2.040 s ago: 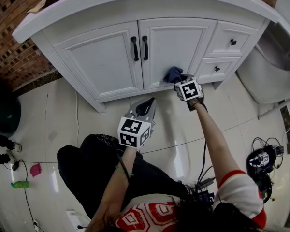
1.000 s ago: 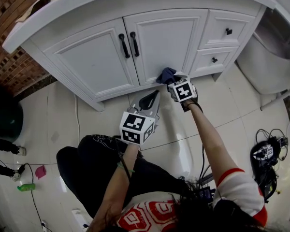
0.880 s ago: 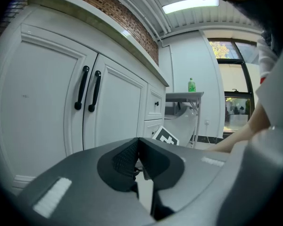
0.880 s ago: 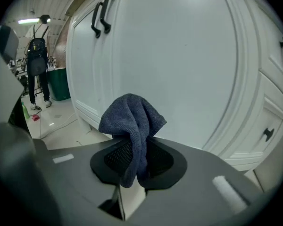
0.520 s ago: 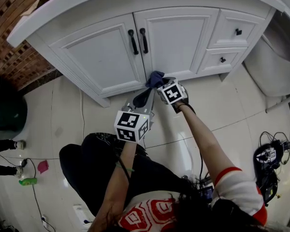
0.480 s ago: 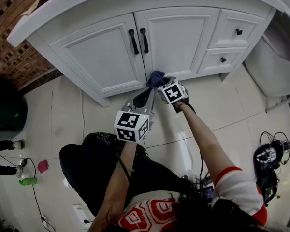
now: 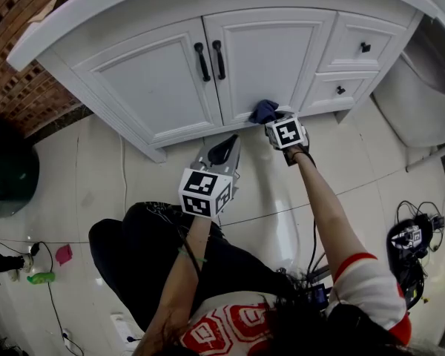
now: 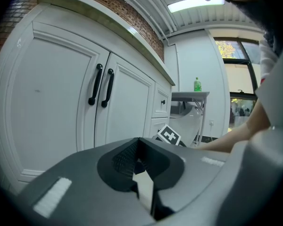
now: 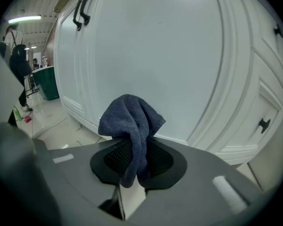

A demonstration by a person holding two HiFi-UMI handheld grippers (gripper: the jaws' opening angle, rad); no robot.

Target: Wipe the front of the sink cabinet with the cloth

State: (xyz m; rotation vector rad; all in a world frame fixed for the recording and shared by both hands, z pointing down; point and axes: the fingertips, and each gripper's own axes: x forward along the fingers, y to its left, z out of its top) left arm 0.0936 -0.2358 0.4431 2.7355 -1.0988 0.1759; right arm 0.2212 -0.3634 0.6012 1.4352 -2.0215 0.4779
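Note:
The white sink cabinet [image 7: 163, 87] has two doors with black handles [image 7: 210, 59] and two small drawers [image 7: 360, 50] on the right. My right gripper [image 7: 276, 121] is shut on a dark blue cloth [image 7: 264, 111], which presses against the lower edge of the right door [image 9: 146, 55]. In the right gripper view the cloth [image 9: 131, 121] bunches up out of the right gripper [image 9: 134, 166]. My left gripper [image 7: 221, 150] hangs shut over the floor just before the cabinet, holding nothing. The left gripper view shows the left gripper [image 8: 141, 166] closed and the door handles [image 8: 100, 85].
A brick wall [image 7: 15, 73] flanks the cabinet on the left, with a dark green bin [image 7: 7, 169] below it. A white fixture [image 7: 423, 87] stands at the right. Cables and a device [image 7: 404, 243] lie on the tiled floor at the right.
The right gripper swept the cloth left along the bottom of the right door, toward the door gap, then back right. The left gripper stayed low and shut.

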